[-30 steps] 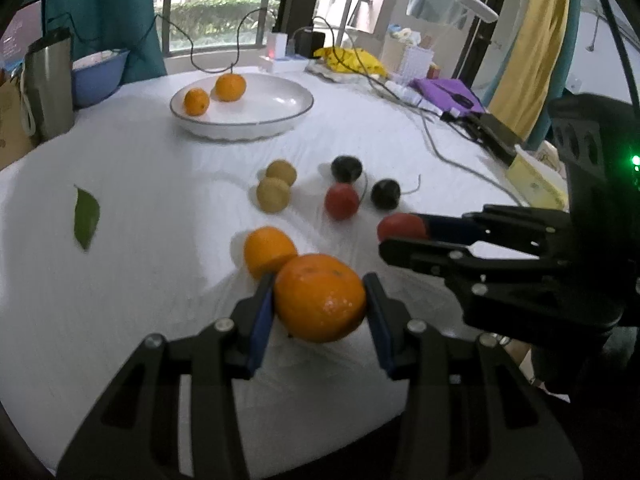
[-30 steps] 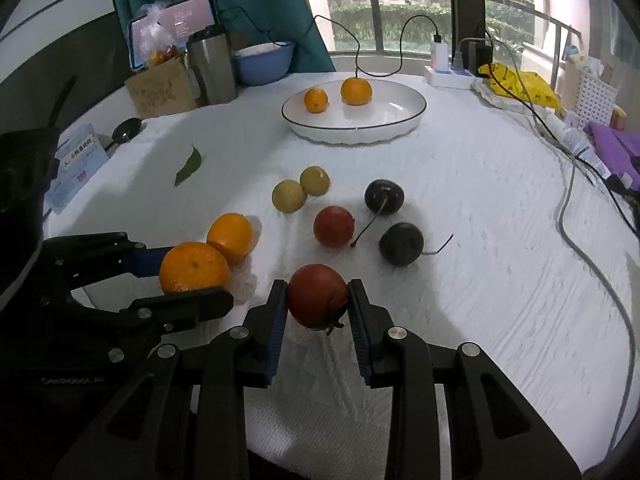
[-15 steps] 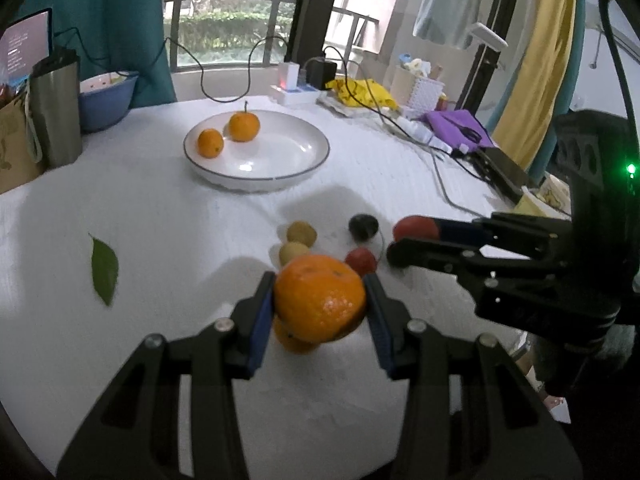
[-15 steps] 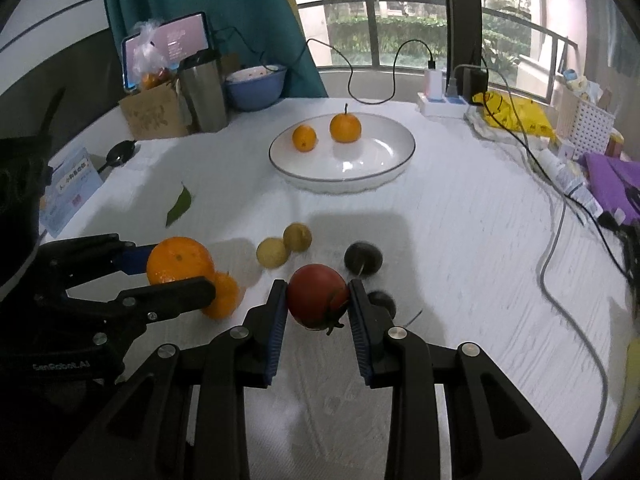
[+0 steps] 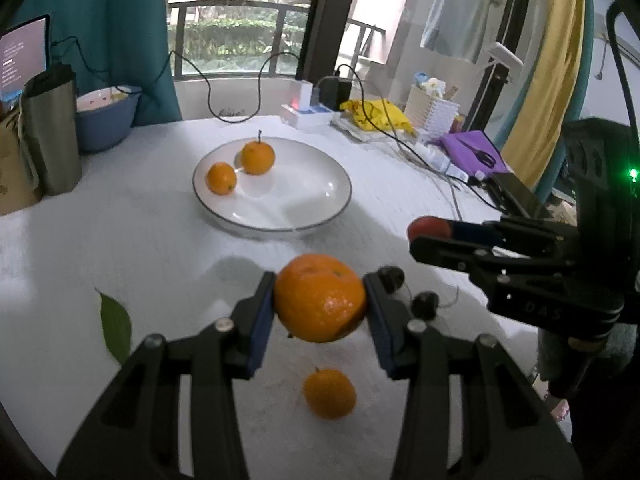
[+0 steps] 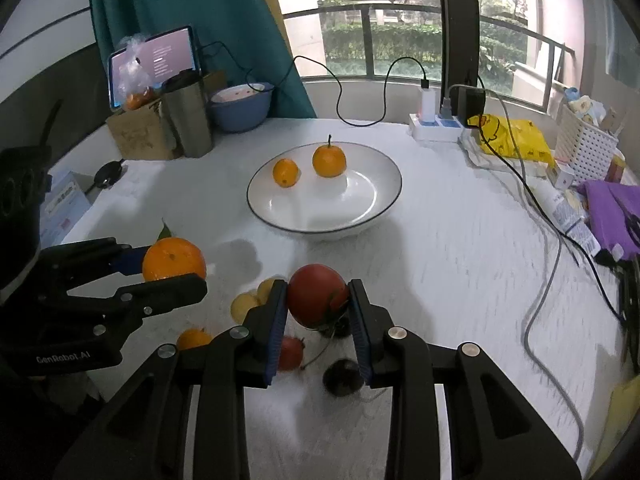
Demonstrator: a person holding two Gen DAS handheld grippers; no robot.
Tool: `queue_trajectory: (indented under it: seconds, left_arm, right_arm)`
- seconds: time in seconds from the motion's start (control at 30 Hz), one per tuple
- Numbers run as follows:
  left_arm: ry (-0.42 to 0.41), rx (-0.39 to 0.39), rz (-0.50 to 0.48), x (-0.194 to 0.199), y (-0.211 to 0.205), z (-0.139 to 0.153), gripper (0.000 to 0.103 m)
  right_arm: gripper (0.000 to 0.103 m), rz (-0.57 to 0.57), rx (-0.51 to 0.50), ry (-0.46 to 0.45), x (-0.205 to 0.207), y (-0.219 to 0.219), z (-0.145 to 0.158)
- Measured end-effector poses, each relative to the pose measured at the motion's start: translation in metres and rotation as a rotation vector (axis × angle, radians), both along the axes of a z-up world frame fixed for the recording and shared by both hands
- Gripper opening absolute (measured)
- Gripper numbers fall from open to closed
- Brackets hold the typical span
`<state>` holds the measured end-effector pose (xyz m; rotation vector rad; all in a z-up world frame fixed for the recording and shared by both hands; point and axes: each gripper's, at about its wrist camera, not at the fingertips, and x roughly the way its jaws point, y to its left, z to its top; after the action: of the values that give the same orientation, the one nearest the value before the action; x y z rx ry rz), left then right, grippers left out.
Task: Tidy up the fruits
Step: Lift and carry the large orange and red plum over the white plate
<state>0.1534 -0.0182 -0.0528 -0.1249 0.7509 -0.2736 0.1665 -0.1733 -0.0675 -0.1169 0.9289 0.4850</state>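
Note:
My left gripper (image 5: pixel 320 300) is shut on a large orange (image 5: pixel 320 298) and holds it in the air above the table; it also shows in the right wrist view (image 6: pixel 174 260). My right gripper (image 6: pixel 318 298) is shut on a red tomato (image 6: pixel 318 294), also lifted. A white plate (image 5: pixel 320 208) ahead holds two small oranges (image 5: pixel 221 177) (image 5: pixel 257 157). On the cloth below lie another orange (image 5: pixel 330 392), two yellow fruits (image 6: pixel 245 306), a red fruit (image 6: pixel 291 354) and dark fruits (image 6: pixel 342 378).
A green leaf (image 5: pixel 116 326) lies at the left. A steel tumbler (image 5: pixel 50 132), a blue bowl (image 5: pixel 106 120) and a cardboard box stand at the back left. Cables (image 6: pixel 552 272), a power strip (image 6: pixel 434 128), a yellow bag and a white basket crowd the right.
Both grippers have risen and moved forward toward the plate with their fruit. The loose fruits on the cloth now lie below and behind the fingertips.

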Motion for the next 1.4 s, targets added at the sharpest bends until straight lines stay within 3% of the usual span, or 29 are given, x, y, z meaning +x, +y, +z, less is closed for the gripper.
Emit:
queue_trajectory:
  seconds: [0.7,1.4]
  left_arm:
    - [-0.004,0.013,0.037,0.068,0.024,0.0,0.045]
    - [0.044,0.029,0.053,0.117,0.036,-0.021,0.045]
  right_arm:
    - [0.032,0.007,-0.006,-0.005,0.068,0.006,-0.006]
    - [0.032,0.02,-0.023,0.035,0.112,0.013,-0.031]
